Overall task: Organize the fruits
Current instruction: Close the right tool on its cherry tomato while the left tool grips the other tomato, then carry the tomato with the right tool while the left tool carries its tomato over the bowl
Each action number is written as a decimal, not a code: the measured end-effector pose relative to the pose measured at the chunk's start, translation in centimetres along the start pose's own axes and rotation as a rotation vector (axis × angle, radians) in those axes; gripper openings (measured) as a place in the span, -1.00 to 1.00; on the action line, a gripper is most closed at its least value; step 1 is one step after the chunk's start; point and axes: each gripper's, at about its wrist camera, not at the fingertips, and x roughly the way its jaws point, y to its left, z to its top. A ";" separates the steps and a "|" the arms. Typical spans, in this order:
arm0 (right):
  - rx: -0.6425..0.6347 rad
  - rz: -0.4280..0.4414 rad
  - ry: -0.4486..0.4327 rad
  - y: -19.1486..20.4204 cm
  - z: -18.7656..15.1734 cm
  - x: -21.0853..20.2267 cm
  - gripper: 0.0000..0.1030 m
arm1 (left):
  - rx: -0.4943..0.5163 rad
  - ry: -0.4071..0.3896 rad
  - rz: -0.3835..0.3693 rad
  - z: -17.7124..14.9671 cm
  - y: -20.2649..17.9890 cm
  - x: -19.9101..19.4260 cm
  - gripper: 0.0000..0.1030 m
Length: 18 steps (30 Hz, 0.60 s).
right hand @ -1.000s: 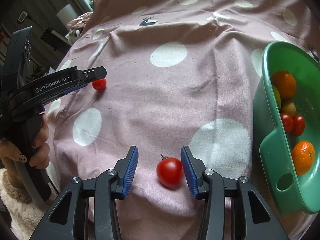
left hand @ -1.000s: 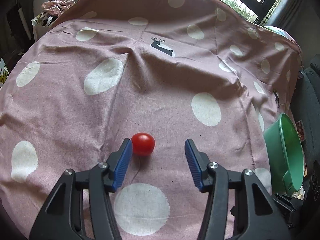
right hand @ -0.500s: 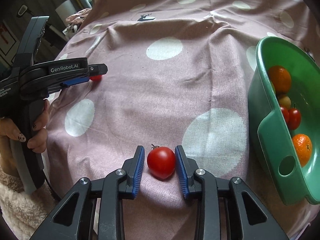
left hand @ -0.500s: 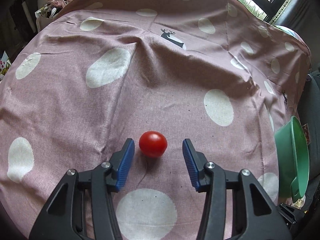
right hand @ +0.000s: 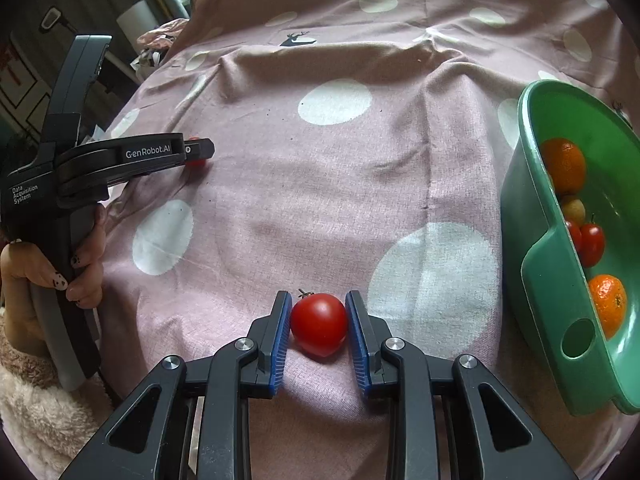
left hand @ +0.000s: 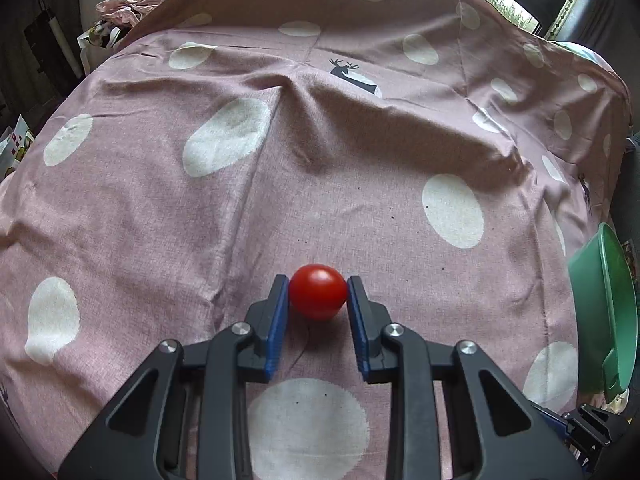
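Both jaws closed on tomatoes: left gripper (left hand: pixel 318 294) on tomato (left hand: pixel 318 297), right gripper (right hand: pixel 319 322) on stemmed tomato (right hand: pixel 319 329). Bowl (right hand: pixel 536 264) right of jaws already holds fruit; these two left.

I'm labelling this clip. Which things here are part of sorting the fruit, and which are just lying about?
Part of the job: left tomato, right tomato, green basin, oranges.
Lying about: spotted cloth, pink bundle.

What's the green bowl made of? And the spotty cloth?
The bowl looks like plastic: smooth and a bit shiny, moulded in one piece with a round hole in its handle lip. The cloth looks like woven cotton or similar fabric: matte and wrinkled, with a visible weave, pink with white dots. The exact fibre can't be told.
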 end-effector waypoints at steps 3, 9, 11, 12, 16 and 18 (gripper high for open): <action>0.011 0.004 -0.013 -0.3 0.1 -0.3 -0.43 | 0.000 -0.015 -0.020 -0.5 -0.3 -1.1 -0.45; 0.038 0.007 -0.015 -0.8 0.4 -0.1 -0.43 | 0.020 -0.073 -0.090 -1.6 -1.5 -4.1 -0.45; 0.047 0.007 -0.015 -0.9 0.5 0.0 -0.43 | 0.034 -0.092 -0.109 -1.8 -2.1 -4.9 -0.45; 0.054 0.014 -0.018 -1.0 0.6 0.0 -0.43 | 0.042 -0.099 -0.119 -1.9 -2.4 -5.3 -0.45; 0.079 0.046 -0.031 -1.2 1.3 -0.2 -0.43 | 0.065 -0.133 -0.147 -2.2 -3.2 -6.7 -0.45; 0.101 0.066 -0.052 -1.5 1.9 -0.7 -0.43 | 0.071 -0.146 -0.162 -2.3 -3.4 -7.3 -0.44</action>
